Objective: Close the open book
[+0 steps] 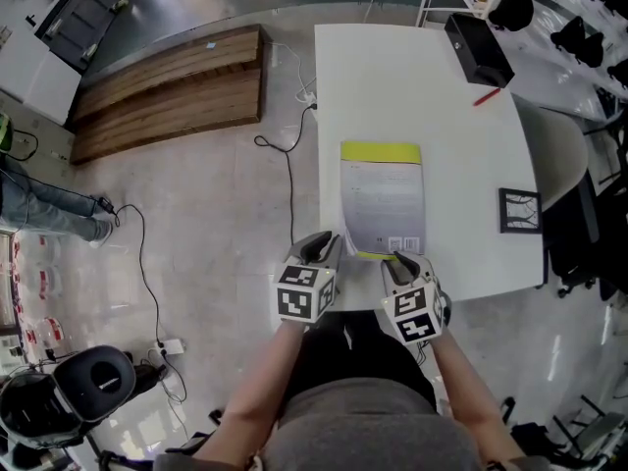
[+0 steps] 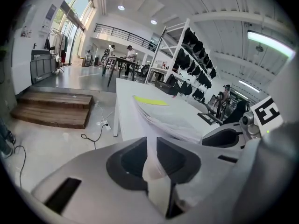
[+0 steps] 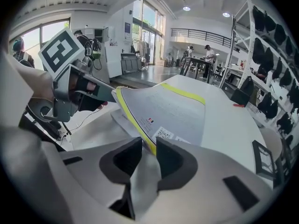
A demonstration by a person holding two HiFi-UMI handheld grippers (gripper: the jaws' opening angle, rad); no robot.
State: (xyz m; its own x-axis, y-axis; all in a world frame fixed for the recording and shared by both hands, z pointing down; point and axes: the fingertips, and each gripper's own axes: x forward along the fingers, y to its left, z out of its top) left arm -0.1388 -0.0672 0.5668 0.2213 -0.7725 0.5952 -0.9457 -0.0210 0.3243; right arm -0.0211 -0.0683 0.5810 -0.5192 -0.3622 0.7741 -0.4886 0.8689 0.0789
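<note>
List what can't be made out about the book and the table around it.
- Cover print on the book: too small in the head view, smeared in the right gripper view.
- Book's near corners: head view, covered by the left gripper and right gripper.
- The black frame-like item: head view, too small to identify.

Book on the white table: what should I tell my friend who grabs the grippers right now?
Left hand-held gripper: shut on the book by its page edges, near left corner.
Right hand-held gripper: open, yellow cover edge between its jaws.
Book lies on the table, cover tilted above the pages.
Done: cover swung over. Left: lower it flat, release.
</note>
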